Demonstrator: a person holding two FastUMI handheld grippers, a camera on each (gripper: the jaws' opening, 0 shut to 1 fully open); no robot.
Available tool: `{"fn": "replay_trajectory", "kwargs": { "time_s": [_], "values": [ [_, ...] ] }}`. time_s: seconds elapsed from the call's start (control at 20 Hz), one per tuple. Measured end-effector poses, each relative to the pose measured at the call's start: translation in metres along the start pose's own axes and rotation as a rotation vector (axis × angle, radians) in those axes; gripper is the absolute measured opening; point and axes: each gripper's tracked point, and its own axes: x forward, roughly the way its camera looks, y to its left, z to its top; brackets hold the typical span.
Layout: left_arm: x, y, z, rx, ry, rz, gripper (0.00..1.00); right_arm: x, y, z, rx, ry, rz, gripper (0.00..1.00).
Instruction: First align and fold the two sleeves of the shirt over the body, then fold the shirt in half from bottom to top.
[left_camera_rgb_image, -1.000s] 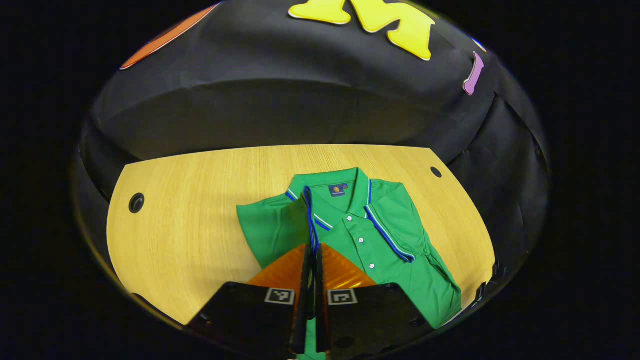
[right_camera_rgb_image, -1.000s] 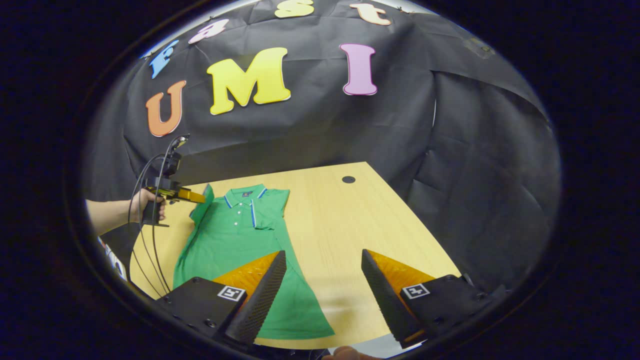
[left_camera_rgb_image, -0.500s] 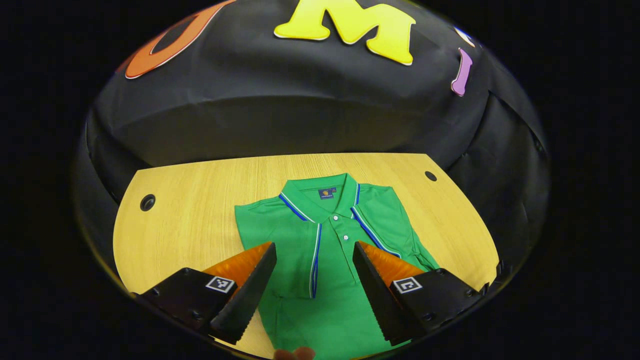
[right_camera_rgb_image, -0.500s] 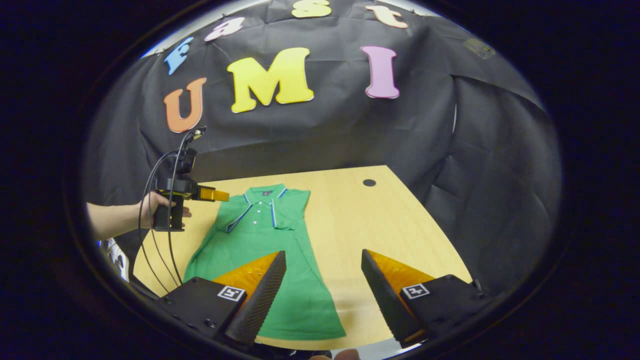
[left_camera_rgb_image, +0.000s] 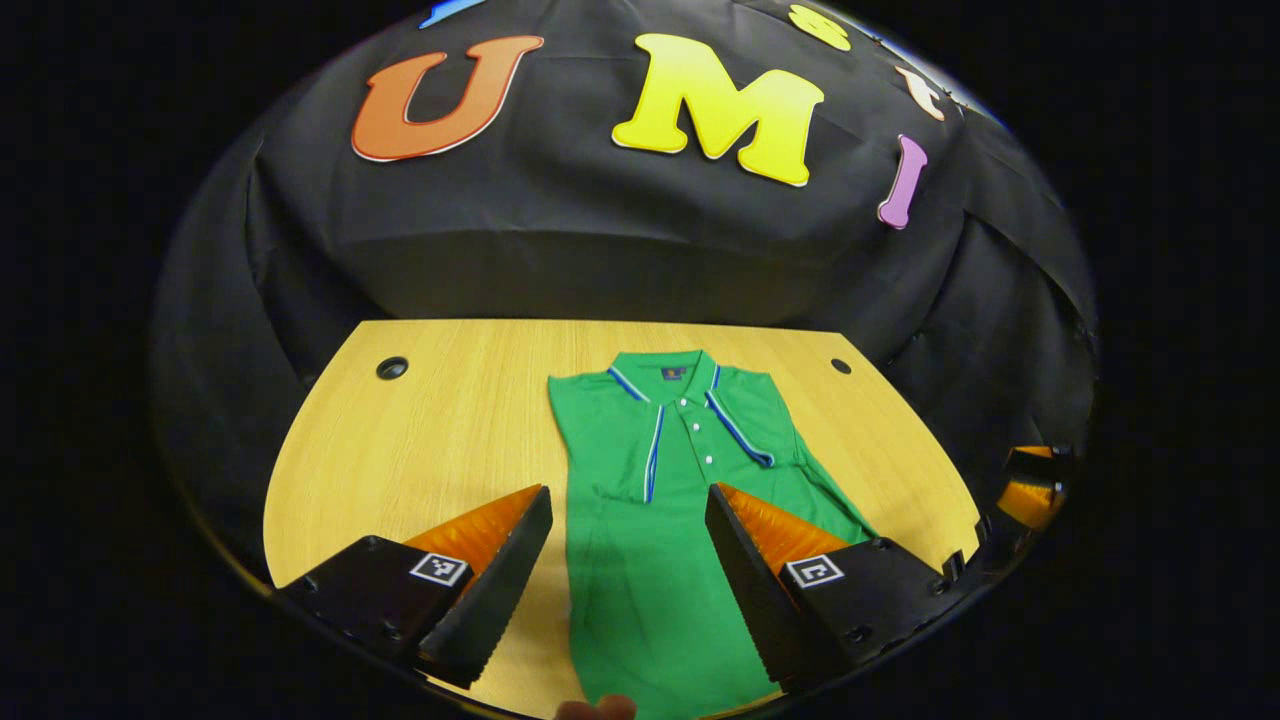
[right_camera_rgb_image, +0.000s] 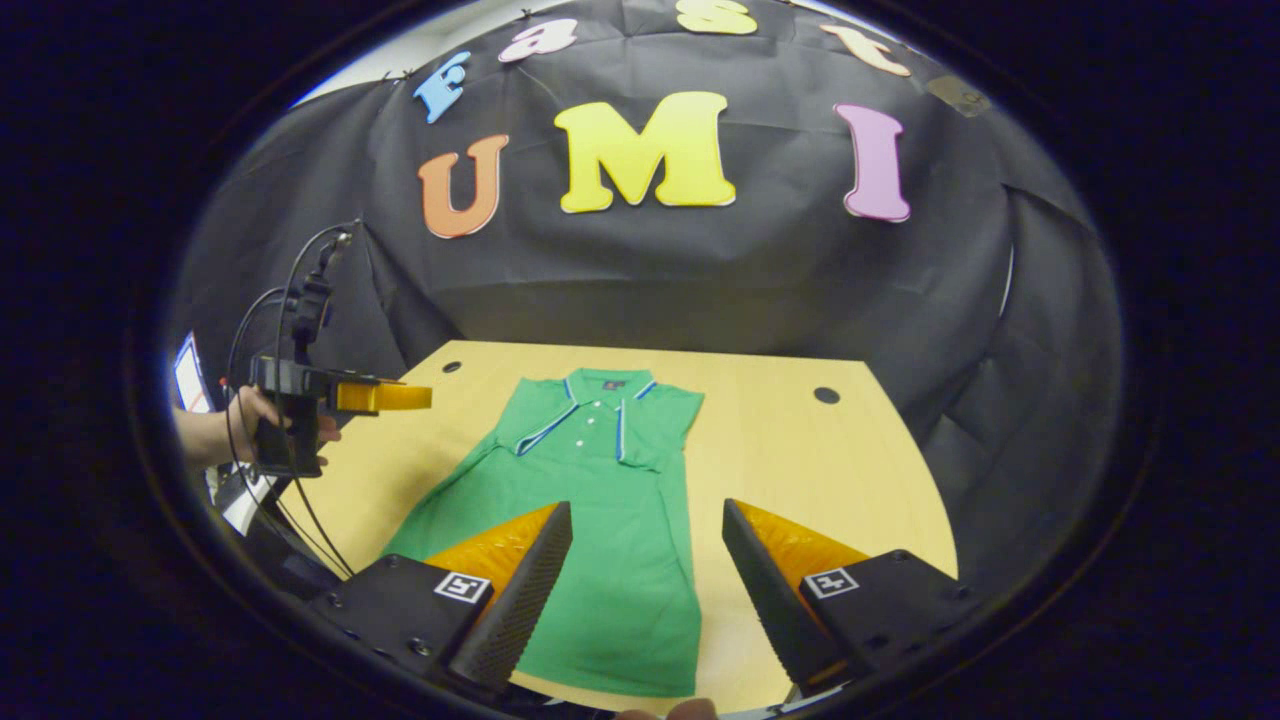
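Observation:
A green polo shirt (left_camera_rgb_image: 670, 500) with blue and white trim lies flat on the wooden table (left_camera_rgb_image: 440, 440), collar at the far side. Both short sleeves lie folded over the chest. My left gripper (left_camera_rgb_image: 628, 575) hovers open above the shirt's lower half, nothing between its fingers. In the right gripper view the same shirt (right_camera_rgb_image: 590, 520) stretches toward me, and my right gripper (right_camera_rgb_image: 648, 590) is open over its hem. The left gripper (right_camera_rgb_image: 385, 397) also appears there, held by a hand (right_camera_rgb_image: 240, 425) off the table's left side.
Round cable holes sit at the table's far corners (left_camera_rgb_image: 391, 368) (left_camera_rgb_image: 840, 366). Cables (right_camera_rgb_image: 270, 330) hang from the left gripper's handle. Black cloth walls close the booth behind and to the right. Bare wood lies on both sides of the shirt.
My left gripper let go of the left sleeve, which now lies over the chest, opened, and drew back toward the near left. My right gripper stayed open and swung left toward the shirt.

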Motion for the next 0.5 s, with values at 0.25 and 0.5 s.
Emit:
{"fn": "replay_trajectory", "kwargs": {
  "time_s": [0.25,0.5],
  "values": [
    [-0.048,0.001,-0.082,-0.013,0.100,0.006,1.00,0.010,-0.020,-0.041,-0.031,0.095,-0.017,0.93],
    [-0.079,-0.028,-0.157,-0.038,0.225,-0.057,1.00,0.005,-0.019,-0.092,-0.032,0.195,-0.022,0.93]
  ]
}}
